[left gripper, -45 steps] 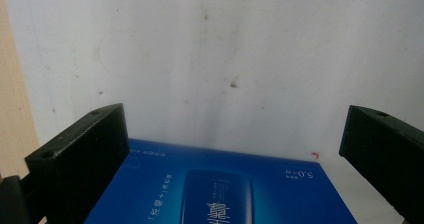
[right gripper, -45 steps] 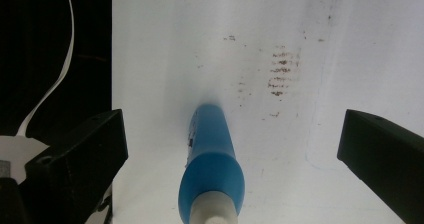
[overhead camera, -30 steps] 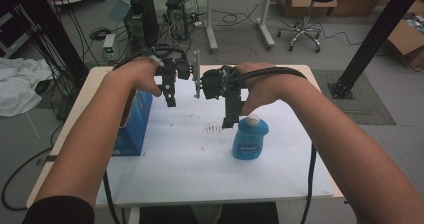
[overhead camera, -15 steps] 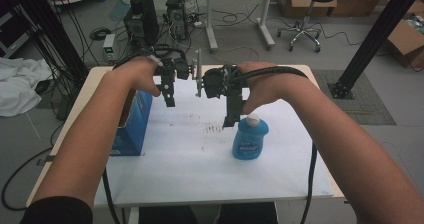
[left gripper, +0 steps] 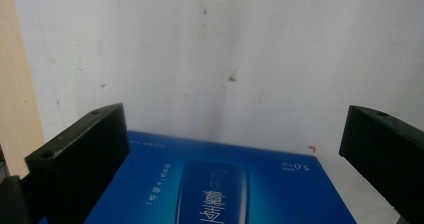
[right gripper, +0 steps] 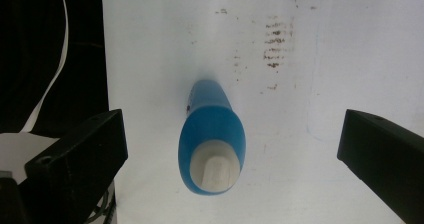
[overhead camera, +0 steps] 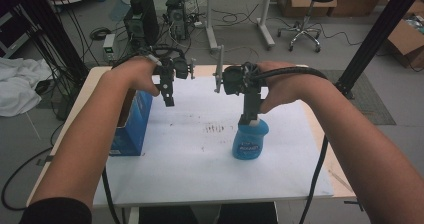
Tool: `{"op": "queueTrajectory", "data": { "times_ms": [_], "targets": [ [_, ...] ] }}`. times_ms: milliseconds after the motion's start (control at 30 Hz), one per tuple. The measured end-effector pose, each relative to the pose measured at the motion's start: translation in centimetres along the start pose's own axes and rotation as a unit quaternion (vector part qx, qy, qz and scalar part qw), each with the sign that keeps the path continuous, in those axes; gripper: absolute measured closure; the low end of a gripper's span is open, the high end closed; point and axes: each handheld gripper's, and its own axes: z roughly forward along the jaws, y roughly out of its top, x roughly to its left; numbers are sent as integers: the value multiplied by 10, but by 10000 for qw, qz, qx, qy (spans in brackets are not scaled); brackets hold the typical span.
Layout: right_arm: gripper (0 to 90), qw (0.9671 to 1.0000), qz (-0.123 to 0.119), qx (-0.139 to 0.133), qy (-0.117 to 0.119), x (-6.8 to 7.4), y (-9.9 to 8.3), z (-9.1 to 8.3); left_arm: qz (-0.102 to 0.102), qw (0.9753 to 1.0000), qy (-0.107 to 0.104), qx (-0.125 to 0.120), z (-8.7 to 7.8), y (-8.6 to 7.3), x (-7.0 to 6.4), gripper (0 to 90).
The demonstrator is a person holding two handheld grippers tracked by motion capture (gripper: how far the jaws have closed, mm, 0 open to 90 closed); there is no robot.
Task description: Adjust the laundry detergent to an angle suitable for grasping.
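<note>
Blue box (left gripper: pixel 220 184) cut off by bottom edge; bottle (overhead camera: pixel 250 141) label unreadable

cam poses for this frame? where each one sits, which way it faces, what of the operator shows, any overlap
High view: above the person's side, facing forward and down on the table; both forearms, left gripper and right gripper show.
Left gripper view: rides the left gripper, looking down between open jaws at the blue box.
Right gripper view: rides the right gripper, looking straight down between open jaws at the blue bottle and its white cap.
Shared: high and right gripper views both show the bottle and dark smudges; high and left both show the box.
</note>
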Motion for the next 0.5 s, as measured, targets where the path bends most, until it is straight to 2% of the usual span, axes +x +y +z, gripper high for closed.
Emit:
{"op": "queueTrajectory", "data": {
  "times_ms": [500],
  "targets": [
    [0, 9997, 227, -2, 68, 2, -31, 4, 12, 10000, 42, 6, -1, 1, -2, 1]
  ]
}}
